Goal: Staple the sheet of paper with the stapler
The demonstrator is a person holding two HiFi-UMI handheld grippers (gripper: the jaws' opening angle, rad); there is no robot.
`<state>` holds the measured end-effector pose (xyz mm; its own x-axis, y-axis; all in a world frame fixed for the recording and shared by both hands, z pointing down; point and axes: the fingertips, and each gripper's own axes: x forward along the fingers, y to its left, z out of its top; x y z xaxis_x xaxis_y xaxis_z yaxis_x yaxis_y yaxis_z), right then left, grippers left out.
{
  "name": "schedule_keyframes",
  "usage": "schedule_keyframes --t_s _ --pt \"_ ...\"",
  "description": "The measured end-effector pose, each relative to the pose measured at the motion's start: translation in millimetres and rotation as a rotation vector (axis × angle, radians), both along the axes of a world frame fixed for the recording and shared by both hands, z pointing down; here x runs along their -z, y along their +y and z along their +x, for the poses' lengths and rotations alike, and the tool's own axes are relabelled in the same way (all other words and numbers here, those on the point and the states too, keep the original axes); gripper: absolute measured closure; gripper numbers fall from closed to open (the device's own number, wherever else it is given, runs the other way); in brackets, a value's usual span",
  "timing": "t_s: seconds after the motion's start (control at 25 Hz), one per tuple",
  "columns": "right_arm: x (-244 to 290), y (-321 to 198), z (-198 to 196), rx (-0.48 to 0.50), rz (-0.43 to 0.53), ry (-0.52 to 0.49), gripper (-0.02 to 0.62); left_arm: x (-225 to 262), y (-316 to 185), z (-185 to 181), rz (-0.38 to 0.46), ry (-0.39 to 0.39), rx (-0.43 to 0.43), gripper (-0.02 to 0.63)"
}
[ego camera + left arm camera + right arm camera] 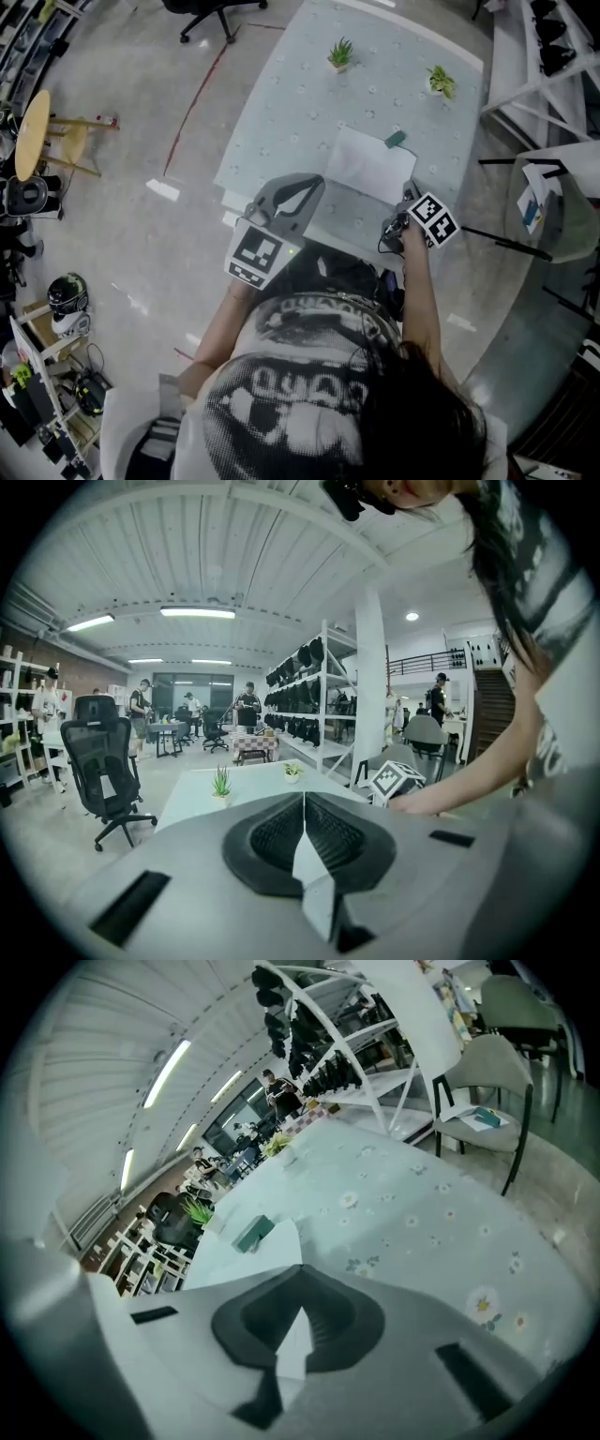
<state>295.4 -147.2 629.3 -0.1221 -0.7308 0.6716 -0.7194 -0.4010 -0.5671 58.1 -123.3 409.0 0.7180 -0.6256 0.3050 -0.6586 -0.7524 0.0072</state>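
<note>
A white sheet of paper (367, 165) lies on the flowered table (281, 103), with a small green stapler (395, 139) at its far right corner. My left gripper (312, 184) hovers shut and empty just off the table's near edge, left of the sheet. My right gripper (409, 192) is shut and empty too, at the sheet's near right corner. In the right gripper view the stapler (253, 1233) and paper (246, 1258) lie ahead to the left of the jaws (300, 1274). The left gripper view shows closed pads (303, 803) and the right gripper's marker cube (394, 780).
Two small potted plants (340, 52) (441, 81) stand at the table's far end. A grey chair (553, 211) holding papers is to the right, with white shelving (539, 47) behind it. A black office chair (103, 761) stands on the floor to the left.
</note>
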Motion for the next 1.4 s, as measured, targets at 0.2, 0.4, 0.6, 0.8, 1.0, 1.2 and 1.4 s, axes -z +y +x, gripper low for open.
schedule_keyframes --t_s 0.2,0.4,0.6,0.8,1.0,1.2,1.4 --pt "3 -2 -2 -0.021 0.023 -0.016 0.589 -2 -1 2 -0.005 0.0 -0.012 0.601" --pt "6 -8 -7 -0.025 0.055 -0.041 0.58 -4 -4 6 -0.011 0.005 -0.027 0.601" --pt "9 -2 -3 0.027 0.035 0.022 0.52 -6 -6 17 -0.016 0.022 -0.056 0.601" --pt "29 -13 -4 0.168 0.072 0.098 0.525 -9 -12 28 -0.02 0.047 -0.082 0.601" --pt "46 -40 -19 0.37 0.116 0.155 0.529 -14 -19 39 -0.025 0.075 -0.098 0.601" --pt "56 -63 -36 0.641 0.132 0.296 0.584 -21 -21 48 -0.044 0.094 -0.118 0.601" --pt "54 -86 -53 0.922 0.115 0.454 0.595 -24 -27 54 -0.045 0.103 -0.134 0.601"
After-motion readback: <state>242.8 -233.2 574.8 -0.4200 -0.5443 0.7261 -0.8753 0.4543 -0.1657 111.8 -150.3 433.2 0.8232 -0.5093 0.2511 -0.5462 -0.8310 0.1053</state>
